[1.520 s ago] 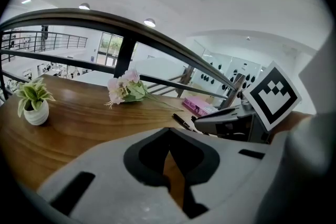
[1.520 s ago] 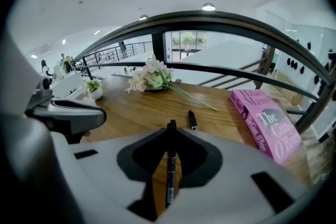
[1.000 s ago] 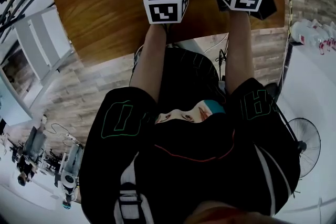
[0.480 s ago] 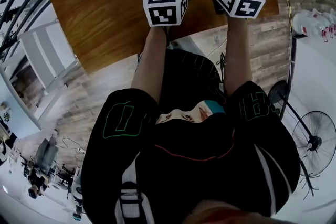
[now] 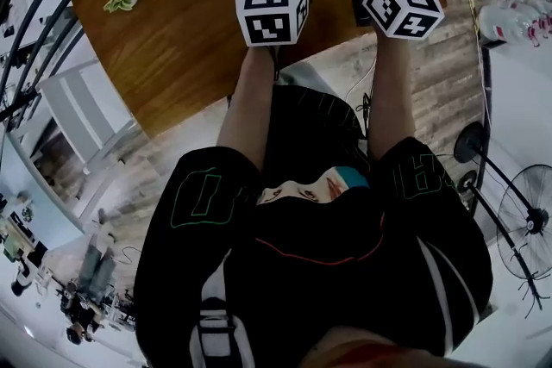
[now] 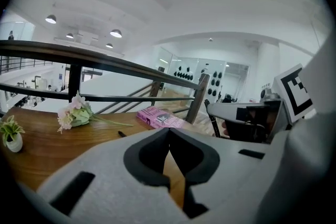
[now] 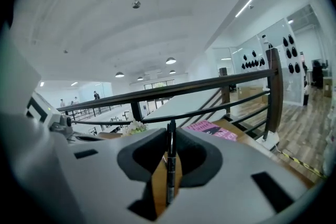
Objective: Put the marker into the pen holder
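Right gripper (image 7: 169,136) was clamped on the marker (image 7: 169,170), which stood upright between its jaws; left gripper (image 6: 169,139) had its jaws touching, holding nothing. Both hung over the table (image 6: 58,147), with a pink book (image 6: 159,118) and flowers (image 6: 73,114) farther back. Pickup looked done; no pen holder showed in any view, so the carry and drop-in seemed left.

The left claw (image 6: 169,132) has its jaws closed tip to tip with nothing between them, above a wooden desk (image 6: 58,149). Farther off on the desk lie a bunch of flowers (image 6: 73,115) and a pink book (image 6: 160,118). A small potted plant (image 6: 10,135) stands at the left edge, with a dark railing (image 6: 105,62) behind.
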### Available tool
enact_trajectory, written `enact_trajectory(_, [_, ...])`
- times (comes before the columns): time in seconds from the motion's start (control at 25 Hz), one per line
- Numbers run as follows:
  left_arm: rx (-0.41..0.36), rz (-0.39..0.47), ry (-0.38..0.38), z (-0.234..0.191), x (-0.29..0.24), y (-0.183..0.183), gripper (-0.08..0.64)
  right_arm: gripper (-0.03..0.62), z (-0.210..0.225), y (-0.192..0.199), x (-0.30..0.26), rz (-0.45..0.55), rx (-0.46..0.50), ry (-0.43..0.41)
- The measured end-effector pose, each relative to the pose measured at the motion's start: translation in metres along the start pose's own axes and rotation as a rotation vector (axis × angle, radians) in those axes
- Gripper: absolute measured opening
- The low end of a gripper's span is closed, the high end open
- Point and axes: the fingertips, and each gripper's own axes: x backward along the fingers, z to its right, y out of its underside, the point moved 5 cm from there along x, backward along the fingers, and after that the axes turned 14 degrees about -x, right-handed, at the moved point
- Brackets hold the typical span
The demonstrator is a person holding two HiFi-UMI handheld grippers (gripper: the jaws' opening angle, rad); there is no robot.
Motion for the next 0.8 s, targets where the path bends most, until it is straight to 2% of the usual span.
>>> enact_trajectory(0.52, [-0.075, 0.008, 0.106, 0.050, -0.022, -0.019, 0.008, 0.064, 0.061, -0.036, 0.052, 0.191, -0.079, 0.095])
enact_trajectory(0.8, [-0.111, -0.014, 0.148, 0.064, -0.025, -0.012, 0.008, 0.064, 0.084, -0.026, 0.058, 0.217, -0.090, 0.138])
